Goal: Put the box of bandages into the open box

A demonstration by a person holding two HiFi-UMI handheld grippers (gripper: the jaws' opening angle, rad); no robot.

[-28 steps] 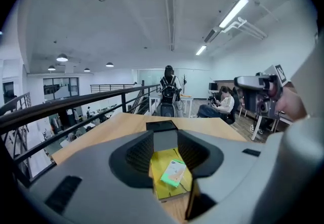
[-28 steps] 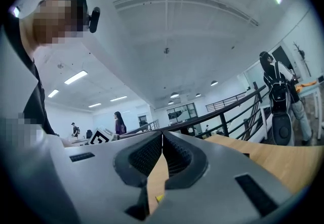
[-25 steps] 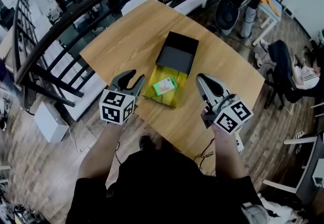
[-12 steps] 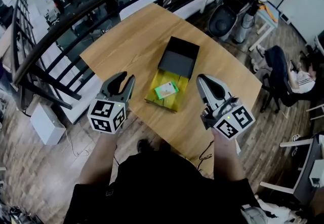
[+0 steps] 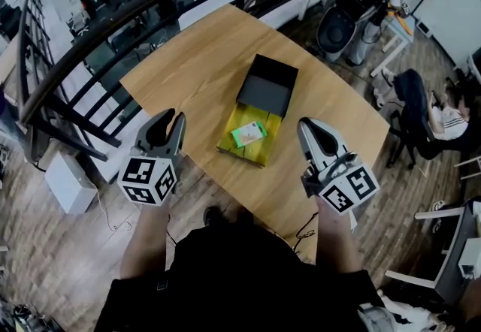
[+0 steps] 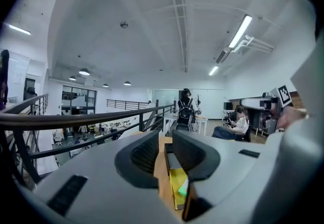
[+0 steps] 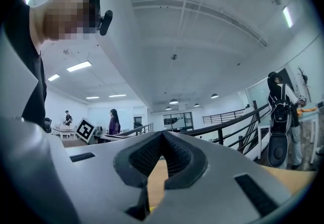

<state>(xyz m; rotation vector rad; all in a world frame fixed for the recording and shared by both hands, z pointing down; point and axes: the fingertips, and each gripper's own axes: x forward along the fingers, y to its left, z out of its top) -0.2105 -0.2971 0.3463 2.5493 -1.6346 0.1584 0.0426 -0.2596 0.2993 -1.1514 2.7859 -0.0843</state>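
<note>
Box of bandages (image 5: 248, 133), green and white, lies flat inside the yellow open box (image 5: 242, 152), tilted a little against the box's sides and toward its middle. It is in the same place as a second ago. The yellow open box sits near the front edge of the bench (image 5: 195, 60), and nothing else is in it. A black lid (image 5: 267, 83), hollow side up and empty, touches its far end.

The left gripper (image 5: 170, 117) has moved most. A second ago it was just beside the left wall of the yellow box with its fingers spread. It has since drawn back and outward to the front left edge of the bench, well apart from the box. Its fingers are closing and all but together, with only a slit left and nothing in it but the bench and boxes seen beyond.

The right gripper (image 5: 308, 126) has barely shifted and hangs over the front right edge of the bench, near the box. Its fingers meet at the tips, holding nothing.
</note>
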